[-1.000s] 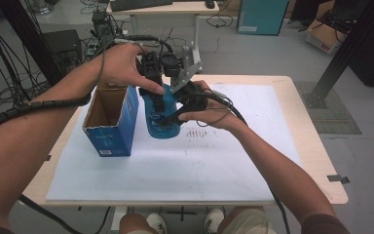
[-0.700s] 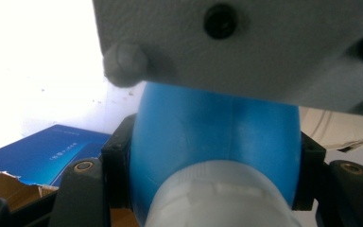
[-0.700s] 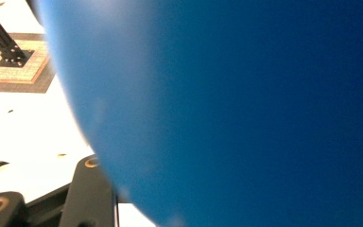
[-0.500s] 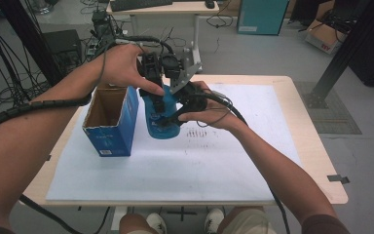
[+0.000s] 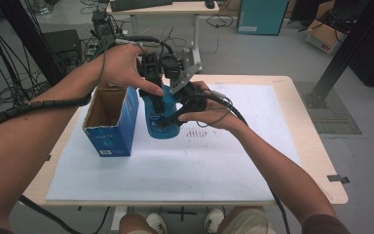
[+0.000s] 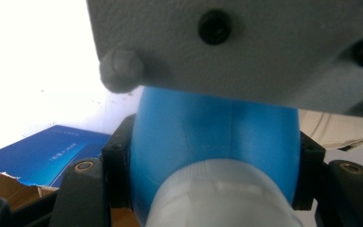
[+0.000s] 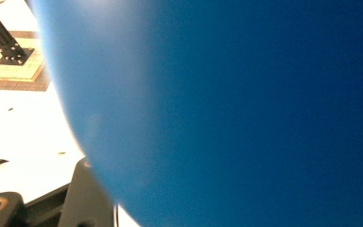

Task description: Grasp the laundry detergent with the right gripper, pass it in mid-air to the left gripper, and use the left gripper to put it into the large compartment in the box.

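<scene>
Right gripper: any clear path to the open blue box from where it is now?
Probably not yet. The right gripper is shut on the blue bottle, which stands between it and the blue box; the left gripper also clamps the bottle's top beside the box's open mouth.

Blue bottle [image 5: 159,114] with a whitish cap — upright on the white sheet, just beside the open blue box [image 5: 109,122].

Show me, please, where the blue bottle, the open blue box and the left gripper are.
blue bottle [image 6: 208,127], left gripper view, on its blue shoulder.
open blue box [image 5: 119,129], high view, on its blue side wall.
left gripper [image 5: 157,73], high view, on its black body.
</scene>
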{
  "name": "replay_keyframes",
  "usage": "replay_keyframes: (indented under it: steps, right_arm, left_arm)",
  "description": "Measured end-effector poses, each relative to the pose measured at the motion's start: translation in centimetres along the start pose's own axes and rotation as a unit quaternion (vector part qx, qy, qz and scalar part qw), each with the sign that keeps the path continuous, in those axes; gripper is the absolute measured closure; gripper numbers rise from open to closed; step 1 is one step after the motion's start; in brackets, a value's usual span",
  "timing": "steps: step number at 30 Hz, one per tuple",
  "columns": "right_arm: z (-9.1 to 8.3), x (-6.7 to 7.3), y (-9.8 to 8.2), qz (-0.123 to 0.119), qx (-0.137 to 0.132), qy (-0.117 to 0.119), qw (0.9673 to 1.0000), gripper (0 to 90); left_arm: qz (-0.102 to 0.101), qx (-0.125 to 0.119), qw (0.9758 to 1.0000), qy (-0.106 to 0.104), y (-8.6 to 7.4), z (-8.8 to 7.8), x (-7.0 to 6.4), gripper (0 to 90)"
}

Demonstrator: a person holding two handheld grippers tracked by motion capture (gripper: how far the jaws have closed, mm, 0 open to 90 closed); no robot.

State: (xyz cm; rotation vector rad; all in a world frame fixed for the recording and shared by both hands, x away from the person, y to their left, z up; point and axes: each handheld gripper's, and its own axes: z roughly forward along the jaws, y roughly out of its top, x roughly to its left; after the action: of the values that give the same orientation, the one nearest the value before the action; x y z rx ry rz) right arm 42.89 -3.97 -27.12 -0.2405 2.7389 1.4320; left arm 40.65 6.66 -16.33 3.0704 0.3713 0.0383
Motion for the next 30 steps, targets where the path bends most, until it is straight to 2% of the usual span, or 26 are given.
replay_keyframes:
  steps: [7,8,30]
  right_arm:
    - [0.06,-0.04,0.03,-0.001,-0.003,0.001,1.0,42.3]
    - [0.08,-0.05,0.02,-0.002,-0.004,0.001,1.0,42.3]
    - [0.25,0.02,-0.03,0.002,-0.001,0.005,1.0,42.0]
  left_arm:
    - [-0.003,-0.004,1.0,0.005,-0.08,0.01,-0.06,37.4]
    - [-0.002,-0.003,1.0,0.001,-0.09,0.0,-0.01,37.4]
    - [-0.001,0.003,1.0,-0.002,-0.11,0.12,0.03,37.5]
